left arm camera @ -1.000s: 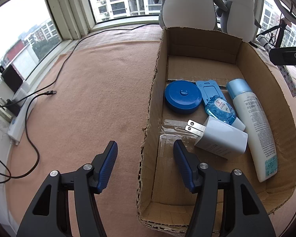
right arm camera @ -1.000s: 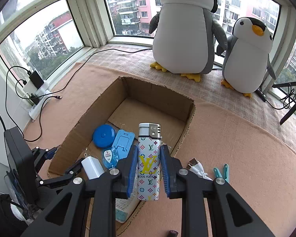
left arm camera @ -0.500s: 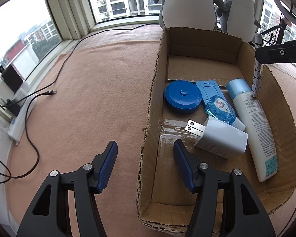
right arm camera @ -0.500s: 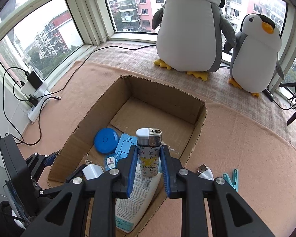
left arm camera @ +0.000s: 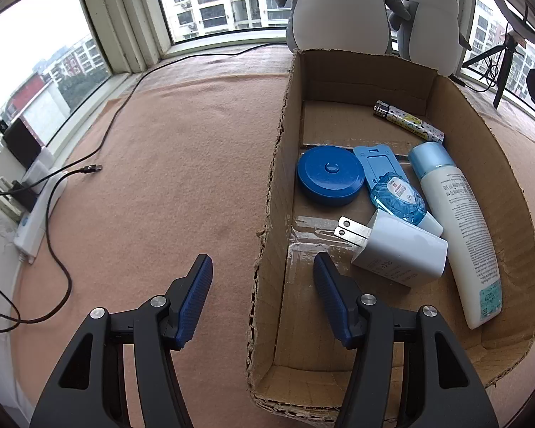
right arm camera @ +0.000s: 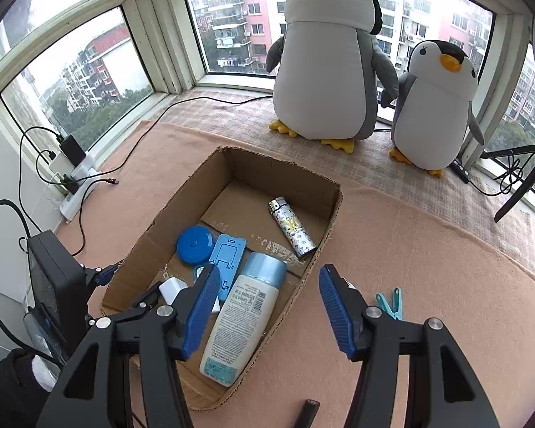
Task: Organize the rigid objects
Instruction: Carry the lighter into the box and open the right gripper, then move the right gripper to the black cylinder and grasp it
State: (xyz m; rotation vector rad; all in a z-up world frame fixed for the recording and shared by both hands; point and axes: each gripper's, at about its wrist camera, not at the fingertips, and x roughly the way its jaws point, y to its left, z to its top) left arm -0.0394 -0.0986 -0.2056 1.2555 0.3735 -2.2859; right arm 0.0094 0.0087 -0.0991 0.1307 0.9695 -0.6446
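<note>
Only my right view shows the clothespin (right arm camera: 388, 303) outside the cardboard box (right arm camera: 333, 214). The monogram-printed lighter (left arm camera: 408, 121) lies inside the cardboard box, at its far end. My right gripper (right arm camera: 267, 306) is opening, empty; my left gripper (left arm camera: 260, 299) straddles the box wall, jaws apart.

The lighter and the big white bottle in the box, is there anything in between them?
No, just bare cardboard floor with shiny tape between the lighter and the white bottle in the box. The right wrist view shows it best.

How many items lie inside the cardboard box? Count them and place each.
6. Patterned lighter at the far end; round blue case, blue plastic stand and white bottle mid-box; small clear-blue bottle and white charger plug nearer. Smaller things may be hidden.
</note>
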